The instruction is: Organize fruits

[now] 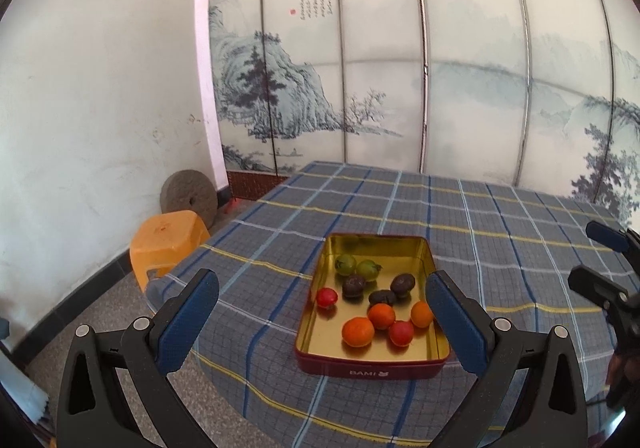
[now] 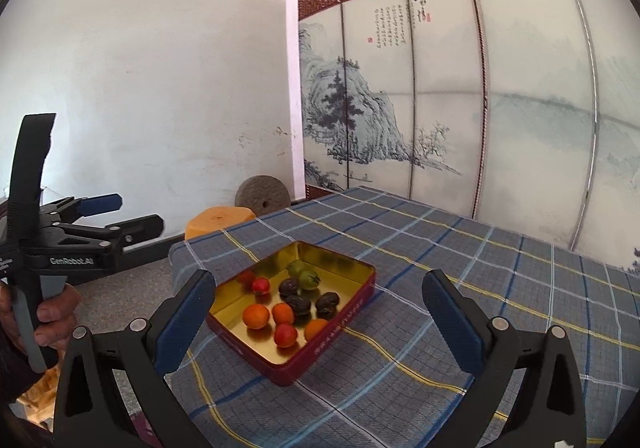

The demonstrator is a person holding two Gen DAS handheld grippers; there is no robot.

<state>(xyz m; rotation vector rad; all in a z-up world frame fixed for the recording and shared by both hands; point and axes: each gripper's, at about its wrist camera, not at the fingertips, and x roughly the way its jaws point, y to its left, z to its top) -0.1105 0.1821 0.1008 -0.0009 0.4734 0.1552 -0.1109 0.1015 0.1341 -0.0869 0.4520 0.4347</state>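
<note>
A: Seen from the left wrist, which way does the tin [image 1: 372, 362] run?

B: Its long axis runs straight away from the left tool [image 1: 320, 328], the short "BAMI" wall nearest. From the right wrist it sits skewed, one corner pointing toward the camera.

A: And the fruit?

B: All inside it: two green fruits [image 1: 356, 266] at the far end, three dark ones [image 1: 378, 288] mid-tin, and orange fruits [image 1: 380, 322] and red ones [image 1: 401, 332] nearer.

A: The tools?

B: Both spread wide, gripping nothing. The tin lies on the checked tabletop [image 1: 500, 215] ahead of the left tool, between its fingers; the right tool [image 2: 320, 322] hangs back, tin toward its left finger [image 2: 184, 320].
</note>
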